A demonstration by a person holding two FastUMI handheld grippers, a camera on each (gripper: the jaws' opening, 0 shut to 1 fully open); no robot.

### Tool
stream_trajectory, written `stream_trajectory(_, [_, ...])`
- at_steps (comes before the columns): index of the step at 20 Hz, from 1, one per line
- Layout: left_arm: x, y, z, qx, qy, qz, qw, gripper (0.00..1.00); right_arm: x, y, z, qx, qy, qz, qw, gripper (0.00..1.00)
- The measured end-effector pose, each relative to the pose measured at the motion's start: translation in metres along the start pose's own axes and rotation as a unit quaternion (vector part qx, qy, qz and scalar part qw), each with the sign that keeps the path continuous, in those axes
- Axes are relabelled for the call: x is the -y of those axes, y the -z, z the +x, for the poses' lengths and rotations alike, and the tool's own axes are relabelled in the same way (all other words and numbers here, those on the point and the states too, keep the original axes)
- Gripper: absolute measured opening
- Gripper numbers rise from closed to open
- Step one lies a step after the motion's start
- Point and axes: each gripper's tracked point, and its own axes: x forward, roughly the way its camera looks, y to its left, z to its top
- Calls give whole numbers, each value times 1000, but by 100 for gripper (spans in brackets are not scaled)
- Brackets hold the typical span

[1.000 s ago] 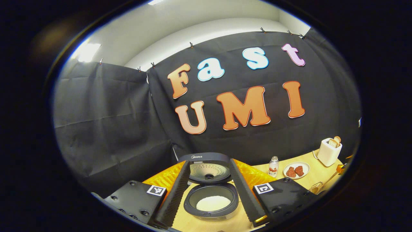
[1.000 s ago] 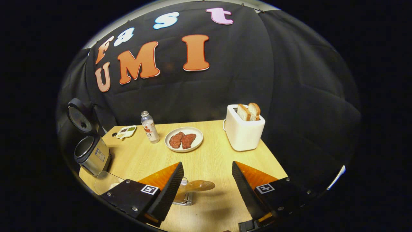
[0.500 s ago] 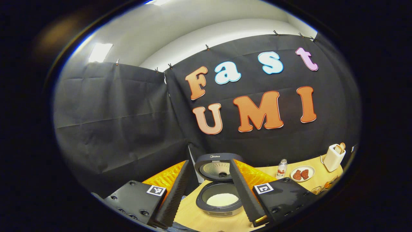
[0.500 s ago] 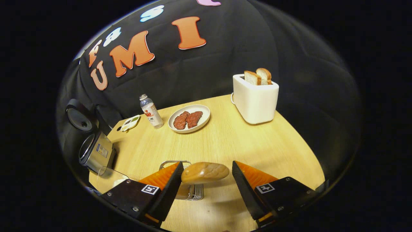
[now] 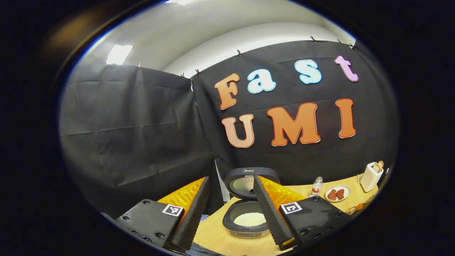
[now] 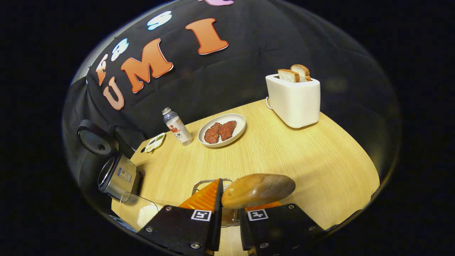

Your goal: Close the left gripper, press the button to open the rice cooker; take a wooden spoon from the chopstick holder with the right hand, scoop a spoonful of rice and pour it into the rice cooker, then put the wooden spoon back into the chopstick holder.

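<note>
The rice cooker (image 5: 247, 222) stands open on the wooden table, lid (image 5: 249, 177) upright and white rice in its pot. My left gripper (image 5: 231, 179) hovers open in front of it, well back, holding nothing. In the right gripper view the cooker (image 6: 119, 174) sits at the far left. My right gripper (image 6: 230, 209) is shut on the wooden spoon (image 6: 257, 190), whose bowl sticks up above the fingers. The wire chopstick holder (image 6: 204, 183) is just beyond the fingers, partly hidden. A clear container of rice (image 6: 142, 213) lies at the lower left.
A white toaster (image 6: 293, 99) with bread stands at the back right. A plate (image 6: 241, 122) of meat, a small bottle (image 6: 176, 127) and a little sauce dish (image 6: 155, 142) line the table's far side. Black cloth walls close in behind and to the left.
My right gripper's fingers have come together on the spoon, which now stands closer and larger. My left gripper has drawn back, so the cooker looks smaller and further right.
</note>
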Motion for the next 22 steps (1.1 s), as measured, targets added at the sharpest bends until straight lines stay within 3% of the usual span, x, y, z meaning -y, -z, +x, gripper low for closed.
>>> stream_trajectory(2, [-1, 6, 5, -4, 4, -11, 1000, 93, -3, 3, 1, -6, 7, 11, 1000, 16])
stream_trajectory(3, [-1, 8, 8, -6, 8, -15, 1000, 76, -6, 1, 0, -8, 6, 16, 1000, 16])
stream_trajectory(5, [-2, 14, 18, -8, 15, -19, 1000, 93, -13, -12, -8, 3, 6, 23, 1000, 9])
stream_trajectory(6, [-3, 17, 23, -8, 18, -20, 1000, 93, -15, -19, -12, 12, 9, 20, 1000, 13])
stream_trajectory(7, [-3, 19, 27, -8, 23, -23, 999, 84, -18, -25, -19, 19, 11, 16, 1000, 13])
stream_trajectory(12, [-16, 34, 55, -7, 37, -29, 999, 84, -61, -59, -64, 72, 6, -43, 996, 13])
stream_trajectory(16, [-24, 51, 85, -14, 53, -35, 998, 85, -125, -47, -87, 67, -36, -79, 994, 13])
stream_trajectory(17, [-24, 54, 92, -16, 60, -37, 997, 93, -140, -40, -90, 63, -46, -90, 993, 13])
stream_trajectory(18, [-25, 58, 98, -18, 67, -38, 997, 92, -153, -32, -93, 61, -54, -104, 991, 13])
stream_trajectory(22, [-33, 73, 117, -25, 84, -35, 996, 93, -172, 9, -84, 29, -43, -165, 985, 13])
